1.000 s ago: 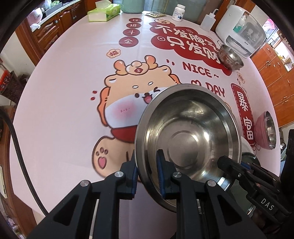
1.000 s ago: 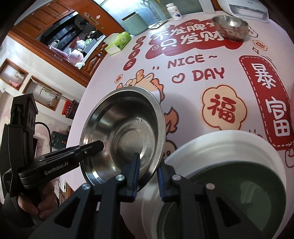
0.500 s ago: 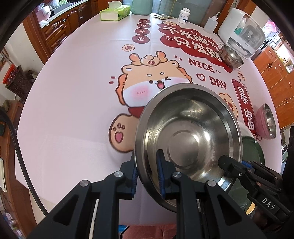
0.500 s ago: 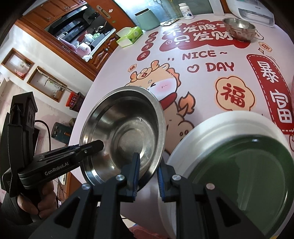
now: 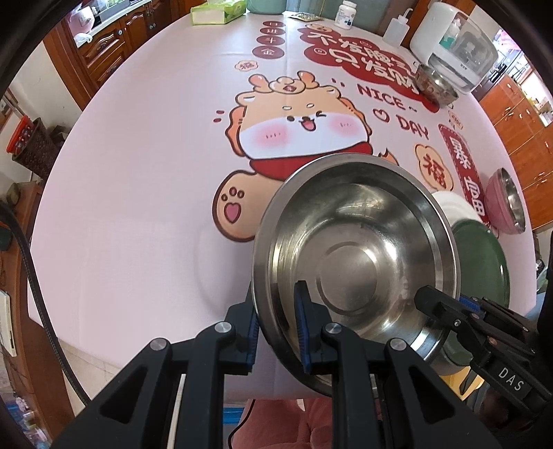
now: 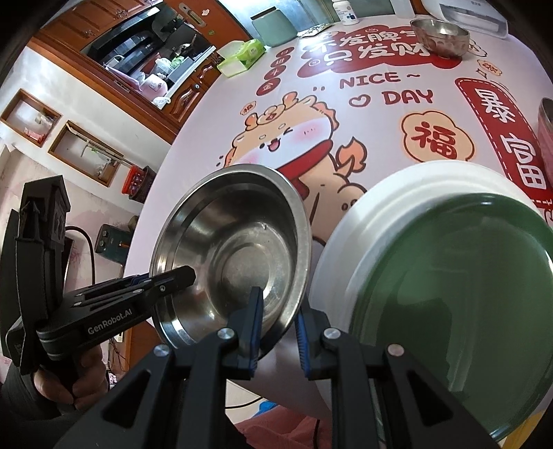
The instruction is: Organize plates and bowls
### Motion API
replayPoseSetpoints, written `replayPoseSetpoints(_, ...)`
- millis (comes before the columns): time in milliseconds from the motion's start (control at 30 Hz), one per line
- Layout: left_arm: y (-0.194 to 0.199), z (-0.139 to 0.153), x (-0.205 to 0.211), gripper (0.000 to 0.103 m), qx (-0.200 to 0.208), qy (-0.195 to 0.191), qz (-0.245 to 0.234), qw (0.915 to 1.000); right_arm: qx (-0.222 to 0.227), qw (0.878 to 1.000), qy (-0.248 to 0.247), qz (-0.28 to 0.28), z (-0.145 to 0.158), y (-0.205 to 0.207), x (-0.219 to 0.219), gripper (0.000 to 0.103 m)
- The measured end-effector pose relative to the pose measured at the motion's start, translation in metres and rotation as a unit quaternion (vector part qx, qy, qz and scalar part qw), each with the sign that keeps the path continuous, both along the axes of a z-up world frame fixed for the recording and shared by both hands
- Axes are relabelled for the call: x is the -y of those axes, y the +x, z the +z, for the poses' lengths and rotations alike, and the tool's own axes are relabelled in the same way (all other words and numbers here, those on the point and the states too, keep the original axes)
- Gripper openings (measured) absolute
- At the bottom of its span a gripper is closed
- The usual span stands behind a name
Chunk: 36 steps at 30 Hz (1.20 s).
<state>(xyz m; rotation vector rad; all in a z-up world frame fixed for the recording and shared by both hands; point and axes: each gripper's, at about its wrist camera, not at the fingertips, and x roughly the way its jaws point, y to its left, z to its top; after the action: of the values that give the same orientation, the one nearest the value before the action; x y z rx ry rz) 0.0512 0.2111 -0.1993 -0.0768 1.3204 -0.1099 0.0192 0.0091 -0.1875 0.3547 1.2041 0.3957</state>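
Observation:
A large steel bowl (image 5: 352,273) hangs tilted over the table's near edge, gripped on two sides of its rim. My left gripper (image 5: 276,304) is shut on the near-left rim, one finger inside and one outside. My right gripper (image 6: 278,311) is shut on the bowl's (image 6: 235,255) near-right rim; it shows in the left wrist view as a black finger (image 5: 435,304). The left gripper (image 6: 179,276) and the hand holding it appear in the right wrist view. Right of the bowl, a green plate (image 6: 449,286) rests on a white plate (image 6: 363,221).
A small steel bowl (image 5: 433,86) stands at the far right near a white appliance (image 5: 456,45). A pink bowl (image 5: 504,203) sits at the right edge. A tissue box (image 5: 217,12), a pill bottle (image 5: 345,13) and a squeeze bottle (image 5: 394,29) line the far side.
Both grippers have carried the steel bowl back toward the table's near edge; the dragon print has slid up in both views. Both grips are unchanged.

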Motion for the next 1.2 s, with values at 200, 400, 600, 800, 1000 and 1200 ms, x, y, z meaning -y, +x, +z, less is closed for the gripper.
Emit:
replayPoseSetpoints(200, 0.001, -0.007, -0.001, 0.016, -0.009, 0.009, 0.002, 0.9999, 0.005, 1.0, -0.023, 0.01, -0.003, 0.001, -0.008, 0.018)
replayPoseSetpoints(400, 0.005, -0.014, -0.002, 0.016, -0.018, 0.012, 0.002, 0.9998, 0.0, 0.999, -0.047, 0.018, -0.007, 0.005, -0.013, 0.02)
replayPoseSetpoints(600, 0.012, -0.016, -0.001, 0.016, -0.019, 0.012, 0.0, 0.9997, 0.0, 0.998, -0.057, 0.025, -0.006, 0.008, -0.015, 0.02)
replayPoseSetpoints(800, 0.018, -0.011, -0.002, 0.018, -0.012, 0.01, -0.002, 0.9999, -0.001, 0.997, -0.069, 0.019, -0.002, 0.009, -0.013, 0.026)
replayPoseSetpoints(1000, 0.018, -0.002, -0.005, 0.019, 0.004, 0.004, -0.004, 1.0, 0.01, 0.997, -0.07, -0.004, 0.008, 0.005, -0.007, 0.038)
replayPoseSetpoints(1200, 0.013, 0.017, -0.008, 0.022, 0.042, -0.014, -0.019, 0.9988, 0.041, 0.996, -0.076, -0.027, 0.024, -0.001, -0.008, 0.039)
